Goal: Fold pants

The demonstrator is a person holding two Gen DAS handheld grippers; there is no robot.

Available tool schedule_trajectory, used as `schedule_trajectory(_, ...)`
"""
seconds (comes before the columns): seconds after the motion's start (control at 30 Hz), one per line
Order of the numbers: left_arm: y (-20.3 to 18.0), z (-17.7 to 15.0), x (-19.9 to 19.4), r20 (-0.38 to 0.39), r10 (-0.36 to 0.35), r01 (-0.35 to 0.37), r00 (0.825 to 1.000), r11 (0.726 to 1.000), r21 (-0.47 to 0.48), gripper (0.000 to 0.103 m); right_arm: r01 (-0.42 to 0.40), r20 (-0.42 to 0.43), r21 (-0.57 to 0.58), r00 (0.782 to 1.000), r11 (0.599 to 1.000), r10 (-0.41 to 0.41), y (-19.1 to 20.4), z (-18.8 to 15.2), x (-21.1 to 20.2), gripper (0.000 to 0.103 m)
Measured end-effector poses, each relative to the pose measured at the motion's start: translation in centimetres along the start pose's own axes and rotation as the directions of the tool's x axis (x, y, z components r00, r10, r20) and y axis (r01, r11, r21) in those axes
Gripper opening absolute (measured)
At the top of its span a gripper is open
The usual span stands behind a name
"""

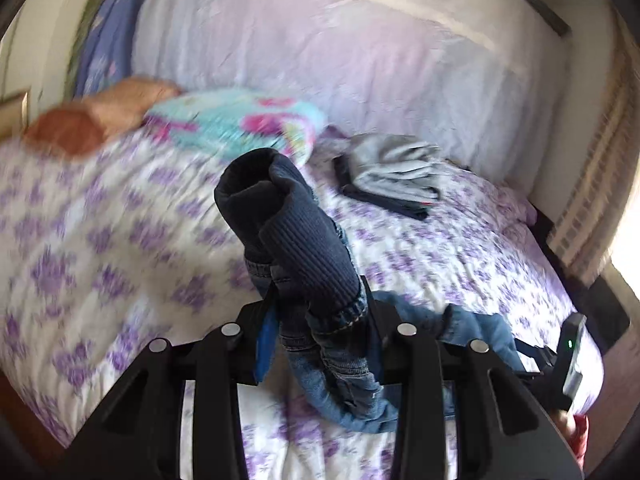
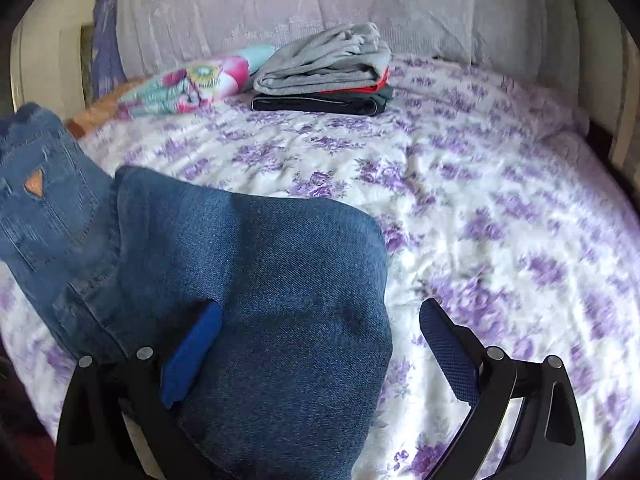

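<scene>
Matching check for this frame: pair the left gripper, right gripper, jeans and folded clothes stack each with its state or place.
1. left gripper
2. right gripper
3. jeans
4. folded clothes stack

A. near the pillows at the far side of the bed
B. jaws wide, denim lying over one finger
C. clamped on a ribbed navy cuff
D. partly lifted, the rest on the floral bedspread

Pairs: 1-C, 2-B, 3-D, 4-A

Jeans (image 2: 248,280) are lying lower left on the bedspread (image 2: 500,208); folded clothes stack (image 2: 324,76) is sitting upper centre, patterned pillow (image 2: 188,84) touching its left, big pillows (image 2: 280,4) behind.
</scene>
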State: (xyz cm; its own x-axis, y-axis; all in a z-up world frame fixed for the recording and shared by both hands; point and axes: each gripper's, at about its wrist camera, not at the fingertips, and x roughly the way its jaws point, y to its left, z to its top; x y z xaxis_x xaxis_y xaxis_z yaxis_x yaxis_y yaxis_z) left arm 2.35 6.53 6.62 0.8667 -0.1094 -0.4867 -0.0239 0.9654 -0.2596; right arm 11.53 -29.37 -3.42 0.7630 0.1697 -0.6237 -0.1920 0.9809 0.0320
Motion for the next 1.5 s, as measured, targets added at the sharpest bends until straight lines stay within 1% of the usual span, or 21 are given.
schedule_trajectory(0.07, -2.4, 0.4, -0.8, 0.026, -0.018, 0.016, 0.999, 0.997, 0.078, 0.035, -0.066, 0.023, 0.085, 0.998, 0.994, 0.064, -1.4, -0.3, -0.4, 0.100)
schedule_trajectory(0.13, -4.8, 0.8, -1.0, 0.045, -0.027, 0.020, 0.999, 0.989, 0.145, 0.035, -0.095, 0.063, 0.156, 0.994, 0.983, 0.086, -2.5, -1.0, -1.2, 0.100)
schedule_trajectory(0.23, -8.8, 1.0, -1.1, 0.052, -0.051, 0.036, 0.997, 0.967, 0.251, 0.035, -0.126, 0.096, 0.184, 0.989, 0.975, 0.110, -3.5, -1.7, -2.5, 0.100)
schedule_trajectory(0.33, -12.3, 0.5, -0.7, 0.035, -0.095, 0.077, 0.995, 0.939, 0.334, 0.035, -0.085, 0.095, 0.170, 0.993, 0.982, 0.070, -4.4, -1.9, -2.7, 0.100)
schedule_trajectory(0.5, -17.7, -2.1, 1.1, -0.005, -0.141, 0.128, 0.990, 0.881, 0.455, 0.035, -0.194, 0.084, 0.254, 0.980, 0.948, 0.179, -6.6, -2.0, -1.7, 0.100)
schedule_trajectory(0.57, -19.7, -3.8, 2.1, -0.038, -0.161, 0.158, 0.986, 0.849, 0.503, 0.034, -0.222, 0.086, 0.286, 0.975, 0.932, 0.206, -7.2, -2.2, -1.6, 0.100)
schedule_trajectory(0.63, -21.2, -5.3, 3.0, -0.064, -0.165, 0.173, 0.984, 0.824, 0.540, 0.032, -0.228, 0.093, 0.311, 0.974, 0.923, 0.209, -7.6, -2.3, -1.6, 0.100)
schedule_trajectory(0.7, -22.9, -7.2, 4.0, -0.114, -0.172, 0.206, 0.979, 0.786, 0.582, 0.028, -0.230, 0.104, 0.340, 0.973, 0.912, 0.207, -8.1, -2.5, -1.6, 0.100)
schedule_trajectory(0.77, -24.0, -8.9, 5.0, -0.152, -0.171, 0.229, 0.973, 0.755, 0.614, 0.027, -0.236, 0.113, 0.364, 0.971, 0.901, 0.209, -8.6, -2.5, -1.5, 0.100)
schedule_trajectory(0.83, -24.2, -9.9, 5.8, -0.189, -0.167, 0.250, 0.968, 0.743, 0.620, 0.027, -0.242, 0.119, 0.377, 0.970, 0.894, 0.212, -8.8, -2.6, -1.4, 0.100)
schedule_trajectory(0.93, -23.3, -9.4, 5.9, -0.224, -0.196, 0.291, 0.955, 0.772, 0.565, 0.026, -0.237, 0.123, 0.373, 0.971, 0.897, 0.206, -8.7, -2.6, -1.5, 0.100)
schedule_trajectory(1.0, -22.2, -8.2, 5.5, -0.223, -0.210, 0.299, 0.952, 0.796, 0.526, 0.026, -0.258, 0.172, 0.378, 0.963, 0.889, 0.206, -8.9, -2.6, -2.5, 0.100)
schedule_trajectory(1.03, -21.4, -7.4, 5.2, -0.216, -0.217, 0.300, 0.952, 0.808, 0.506, 0.027, -0.310, 0.236, 0.372, 0.943, 0.875, 0.234, -8.9, -2.5, -3.6, 0.100)
schedule_trajectory(1.1, -20.1, -6.6, 4.7, -0.185, -0.213, 0.278, 0.959, 0.828, 0.487, 0.028, -0.419, 0.298, 0.344, 0.897, 0.840, 0.326, -8.6, -2.0, -5.2, 0.100)
schedule_trajectory(1.2, -17.5, -5.6, 4.5, -0.163, -0.195, 0.247, 0.967, 0.871, 0.424, 0.033, -0.579, 0.308, 0.319, 0.812, 0.750, 0.496, -7.6, -1.3, -6.0, 0.098)
schedule_trajectory(1.23, -16.1, -5.1, 4.9, -0.175, -0.190, 0.244, 0.966, 0.894, 0.375, 0.035, -0.616, 0.300, 0.325, 0.787, 0.718, 0.539, -7.3, -1.0, -5.7, 0.095)
schedule_trajectory(1.27, -15.1, -4.7, 5.3, -0.185, -0.183, 0.237, 0.966, 0.912, 0.336, 0.035, -0.637, 0.282, 0.339, 0.771, 0.693, 0.570, -6.9, -0.7, -5.1, 0.092)
schedule_trajectory(1.3, -14.2, -4.5, 5.5, -0.190, -0.177, 0.229, 0.966, 0.924, 0.307, 0.035, -0.640, 0.263, 0.359, 0.768, 0.680, 0.584, -6.7, -0.4, -4.4, 0.091)
schedule_trajectory(1.37, -11.8, -4.1, 6.1, -0.202, -0.150, 0.196, 0.968, 0.953, 0.231, 0.036, -0.629, 0.230, 0.408, 0.773, 0.662, 0.592, -6.6, 0.0, -2.8, 0.079)
schedule_trajectory(1.47, -9.0, -4.2, 6.9, -0.207, -0.079, 0.117, 0.975, 0.977, 0.178, 0.045, -0.651, 0.200, 0.465, 0.737, 0.600, 0.645, -6.1, 0.2, -0.4, 0.073)
schedule_trajectory(1.5, -8.3, -4.2, 7.2, -0.215, -0.057, 0.093, 0.975, 0.982, 0.163, 0.051, -0.650, 0.199, 0.473, 0.736, 0.594, 0.647, -6.0, 0.2, 0.0, 0.073)
